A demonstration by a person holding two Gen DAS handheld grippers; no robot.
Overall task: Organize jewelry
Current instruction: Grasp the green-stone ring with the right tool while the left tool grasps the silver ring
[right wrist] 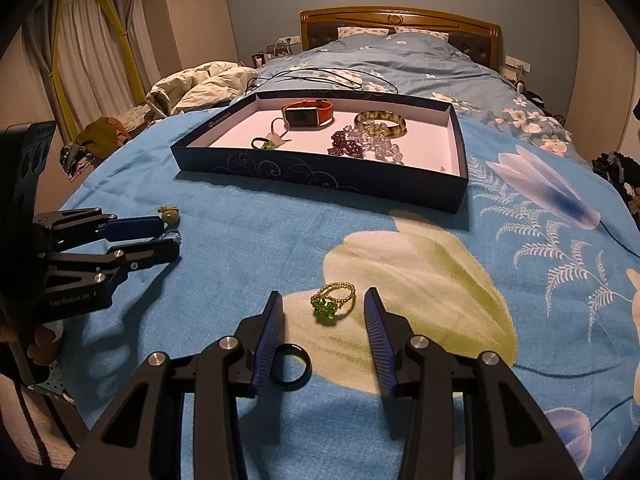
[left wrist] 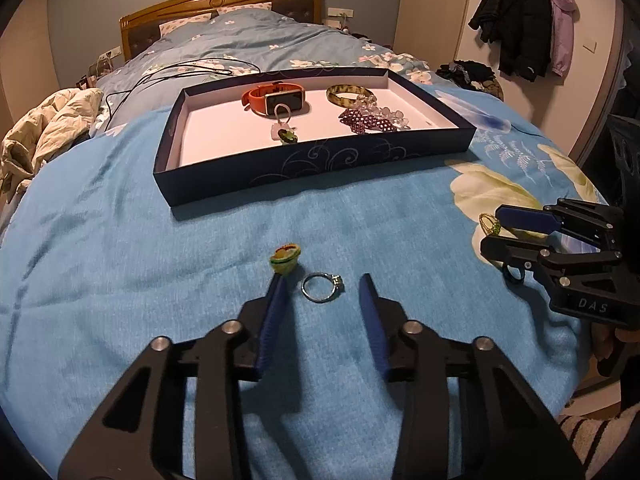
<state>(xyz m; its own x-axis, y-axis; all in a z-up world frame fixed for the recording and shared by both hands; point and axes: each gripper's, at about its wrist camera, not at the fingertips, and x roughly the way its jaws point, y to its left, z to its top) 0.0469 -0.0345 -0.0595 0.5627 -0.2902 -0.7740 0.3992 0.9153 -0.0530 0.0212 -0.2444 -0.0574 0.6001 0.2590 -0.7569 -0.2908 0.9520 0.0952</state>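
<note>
A dark blue tray (left wrist: 320, 168) (right wrist: 320, 178) on the bed holds an orange watch (left wrist: 276, 98), a bangle (left wrist: 348, 94), bead bracelets (left wrist: 372, 120) and a green pendant (left wrist: 286, 134). My left gripper (left wrist: 322, 290) is open, low over the blue blanket, with a silver ring (left wrist: 322, 287) between its fingers and a yellow-green ring (left wrist: 285, 260) at the left fingertip. My right gripper (right wrist: 324, 304) is open around a gold beaded ring with green stones (right wrist: 332, 304). A black ring (right wrist: 291, 369) lies by its left finger.
The blanket (left wrist: 160, 260) covers the bed's foot. Black cords (left wrist: 180, 70) lie behind the tray. A crumpled quilt (left wrist: 44, 128) sits at the left edge. Coats (left wrist: 524, 20) hang on the right wall.
</note>
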